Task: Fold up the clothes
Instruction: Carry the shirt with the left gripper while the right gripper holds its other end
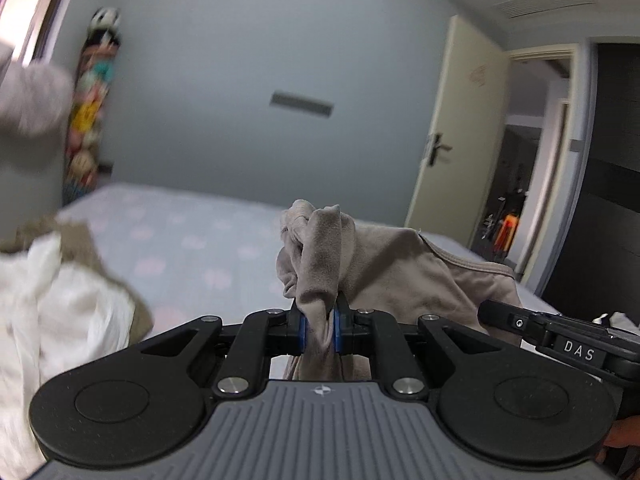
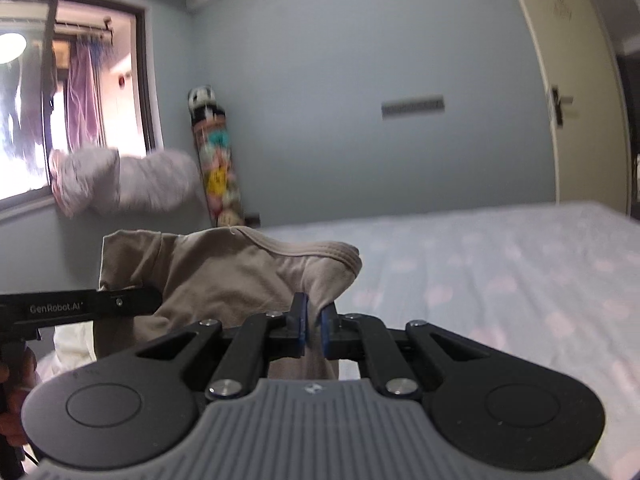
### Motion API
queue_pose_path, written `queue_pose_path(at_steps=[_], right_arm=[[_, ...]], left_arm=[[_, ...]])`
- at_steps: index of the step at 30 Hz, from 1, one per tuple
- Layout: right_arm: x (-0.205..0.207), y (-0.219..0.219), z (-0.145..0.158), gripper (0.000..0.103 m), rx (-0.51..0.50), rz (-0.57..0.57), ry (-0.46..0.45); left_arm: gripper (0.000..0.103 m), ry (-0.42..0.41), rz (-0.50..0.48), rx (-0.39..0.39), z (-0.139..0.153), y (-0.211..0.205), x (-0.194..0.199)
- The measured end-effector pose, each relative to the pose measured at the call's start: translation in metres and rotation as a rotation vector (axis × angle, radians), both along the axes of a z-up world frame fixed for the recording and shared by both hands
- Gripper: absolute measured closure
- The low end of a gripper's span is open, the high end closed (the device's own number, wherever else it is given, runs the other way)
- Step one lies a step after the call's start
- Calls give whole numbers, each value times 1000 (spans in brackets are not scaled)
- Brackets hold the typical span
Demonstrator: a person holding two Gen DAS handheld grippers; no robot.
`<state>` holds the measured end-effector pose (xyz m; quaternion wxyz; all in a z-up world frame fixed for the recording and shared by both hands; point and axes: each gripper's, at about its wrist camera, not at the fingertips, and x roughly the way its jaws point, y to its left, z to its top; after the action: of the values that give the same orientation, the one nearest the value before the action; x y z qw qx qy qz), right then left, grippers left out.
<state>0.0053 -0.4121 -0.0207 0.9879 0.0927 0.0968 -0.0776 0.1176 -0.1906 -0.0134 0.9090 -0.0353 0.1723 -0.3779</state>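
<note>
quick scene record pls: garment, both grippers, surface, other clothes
garment: beige top, held up above the bed, bunched
left gripper: shut on a fold of the beige top
right gripper: shut on the beige top below its ribbed collar
surface: bed, pale patterned sheet
other clothes: white garment at left; grey garment, blurred

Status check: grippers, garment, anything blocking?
Left gripper shut on beige garment. Right gripper shut on it too. Bed ahead bare.
</note>
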Motion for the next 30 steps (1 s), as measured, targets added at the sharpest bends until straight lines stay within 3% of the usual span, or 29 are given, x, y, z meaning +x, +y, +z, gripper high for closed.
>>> queue_pose_path(at_steps=[10, 23, 26, 30], right_arm=[[-121, -65, 60, 95, 5, -159, -172], [-319, -190, 129, 95, -93, -403, -248], [-358, -215, 140, 95, -112, -465, -248], [-405, -241, 152, 95, -171, -558, -223]], left_arm=[[93, -189, -219, -23, 80, -84, -91], [93, -251, -615, -93, 139, -248, -220], [93, -272, -686, -102, 140, -285, -250], [93, -230, -757, -161, 134, -327, -287]])
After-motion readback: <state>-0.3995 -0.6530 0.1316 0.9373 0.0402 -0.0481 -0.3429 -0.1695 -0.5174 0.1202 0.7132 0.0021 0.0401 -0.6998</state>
